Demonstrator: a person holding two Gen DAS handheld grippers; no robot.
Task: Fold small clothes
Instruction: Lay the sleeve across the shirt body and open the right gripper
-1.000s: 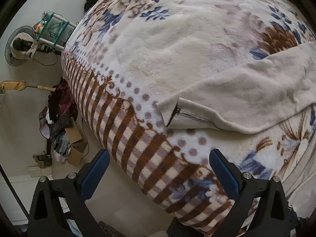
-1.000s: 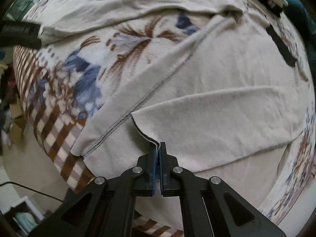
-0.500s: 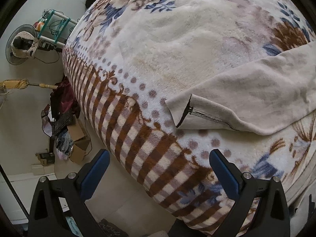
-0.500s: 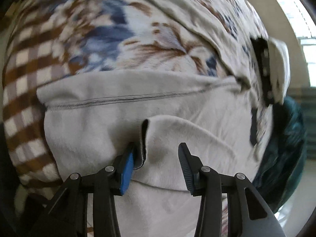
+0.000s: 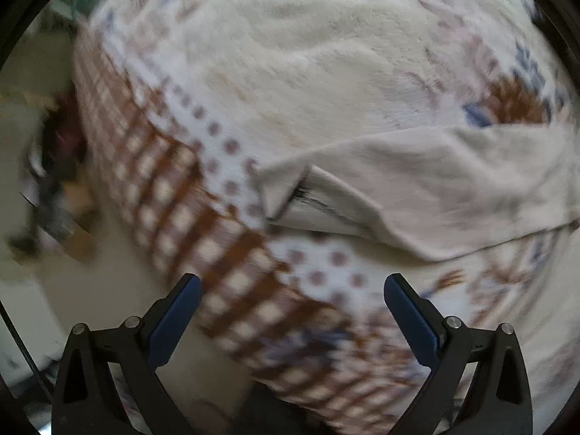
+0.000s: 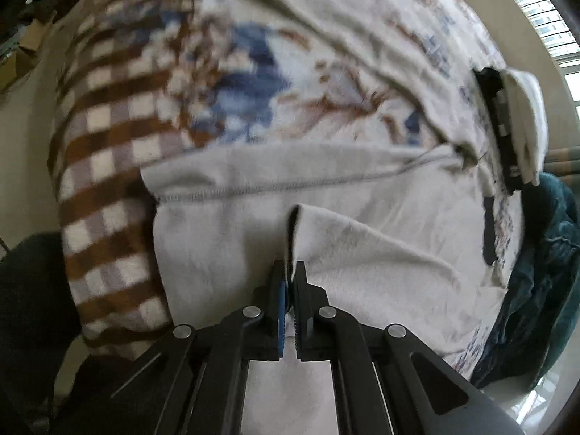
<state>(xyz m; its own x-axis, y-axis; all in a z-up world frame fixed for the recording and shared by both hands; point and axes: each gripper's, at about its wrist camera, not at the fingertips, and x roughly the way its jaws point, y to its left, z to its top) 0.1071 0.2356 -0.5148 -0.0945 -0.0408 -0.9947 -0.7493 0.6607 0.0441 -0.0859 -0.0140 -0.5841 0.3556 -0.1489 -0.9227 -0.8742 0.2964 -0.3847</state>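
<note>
The beige garment [image 6: 362, 253] is lying on a floral blanket [image 5: 326, 72]. The right gripper [image 6: 290, 272] is pinching the garment's folded edge at 12 o'clock. The left gripper [image 5: 290, 290] is hovering spread wide, with the garment's cuff [image 5: 290, 195] at its 12 o'clock. No writing is legible.

The right gripper [image 6: 289, 275] is closed on the dark-trimmed cuff of a folded sleeve [image 6: 362, 246] of the cream garment [image 6: 224, 253]. The garment lies flat on a floral blanket [image 6: 246, 83] with a brown checked border. A dark teal cloth [image 6: 543, 272] lies beside the garment's right edge.
</note>
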